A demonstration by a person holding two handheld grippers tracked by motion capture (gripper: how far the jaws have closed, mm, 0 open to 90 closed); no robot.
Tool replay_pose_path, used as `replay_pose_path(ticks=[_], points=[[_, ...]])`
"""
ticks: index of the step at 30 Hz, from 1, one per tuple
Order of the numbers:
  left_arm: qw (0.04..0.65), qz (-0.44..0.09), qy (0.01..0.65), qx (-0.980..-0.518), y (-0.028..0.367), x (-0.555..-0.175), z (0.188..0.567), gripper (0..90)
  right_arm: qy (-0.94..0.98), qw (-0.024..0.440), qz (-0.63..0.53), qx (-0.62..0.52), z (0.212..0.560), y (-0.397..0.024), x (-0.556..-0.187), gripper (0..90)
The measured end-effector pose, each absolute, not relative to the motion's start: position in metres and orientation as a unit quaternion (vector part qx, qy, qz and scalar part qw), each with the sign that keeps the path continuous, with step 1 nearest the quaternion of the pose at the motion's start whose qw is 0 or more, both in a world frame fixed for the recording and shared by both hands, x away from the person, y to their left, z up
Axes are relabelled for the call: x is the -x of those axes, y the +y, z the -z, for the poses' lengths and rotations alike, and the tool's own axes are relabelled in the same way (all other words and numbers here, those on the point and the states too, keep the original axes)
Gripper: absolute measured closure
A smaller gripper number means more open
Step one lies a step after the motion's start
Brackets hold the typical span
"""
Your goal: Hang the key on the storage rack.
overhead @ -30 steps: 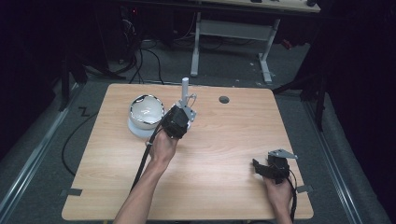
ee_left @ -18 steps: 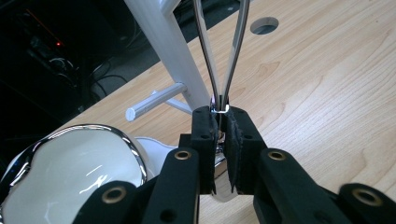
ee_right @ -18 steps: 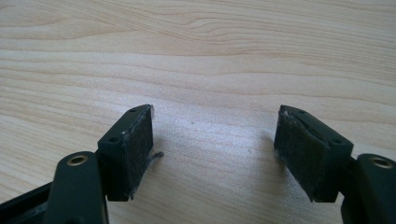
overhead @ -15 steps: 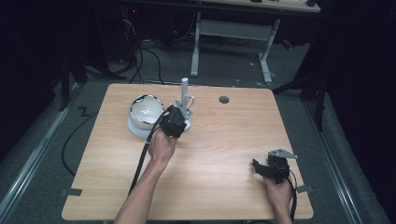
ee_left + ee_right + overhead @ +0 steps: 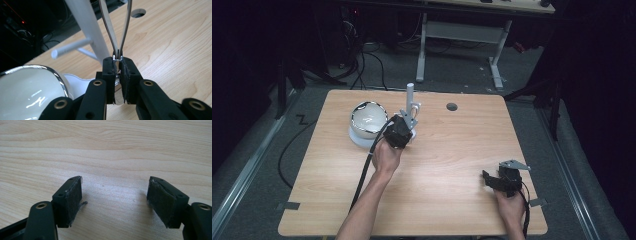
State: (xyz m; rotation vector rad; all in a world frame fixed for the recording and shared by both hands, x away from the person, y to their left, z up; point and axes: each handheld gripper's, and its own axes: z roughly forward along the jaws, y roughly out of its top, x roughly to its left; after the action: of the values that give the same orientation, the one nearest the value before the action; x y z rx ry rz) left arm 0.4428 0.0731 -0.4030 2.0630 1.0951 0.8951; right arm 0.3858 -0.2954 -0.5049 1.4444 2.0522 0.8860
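white bowl point(image 5: 368, 120) on saucer, interior glare-hidden

Both forearms are bare, with no sleeves worn. The left gripper point(image 5: 117, 75) is a black two-jaw unit: angular link arms carrying brass-coloured rivets, and block-shaped fingers point(image 5: 130, 75) faced with dark, rough pads. A black cable trails from its body along the left forearm. The right gripper point(image 5: 115, 202) is of matching build, its pads point(image 5: 163, 203) fuzzy and frayed at the edges. Its body carries a grey three-cornered plate on top, and a black cable runs back beside the right hand point(image 5: 510, 207).
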Motion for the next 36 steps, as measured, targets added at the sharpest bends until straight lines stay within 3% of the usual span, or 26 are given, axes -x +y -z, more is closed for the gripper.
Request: replay_pose_path(ticks=[16,36], points=[[0.346,-0.344,0.403,-0.774,0.083,-0.429,0.398,82.5,0.749,0.238,-0.323,-0.527,0.505,-0.295,-0.386,28.3],[0.362,-0.318,0.446,-0.754,0.124,-0.429,0.399,82.7,0.749,0.239,-0.322,-0.527,0.505,-0.295,-0.386,28.3]])
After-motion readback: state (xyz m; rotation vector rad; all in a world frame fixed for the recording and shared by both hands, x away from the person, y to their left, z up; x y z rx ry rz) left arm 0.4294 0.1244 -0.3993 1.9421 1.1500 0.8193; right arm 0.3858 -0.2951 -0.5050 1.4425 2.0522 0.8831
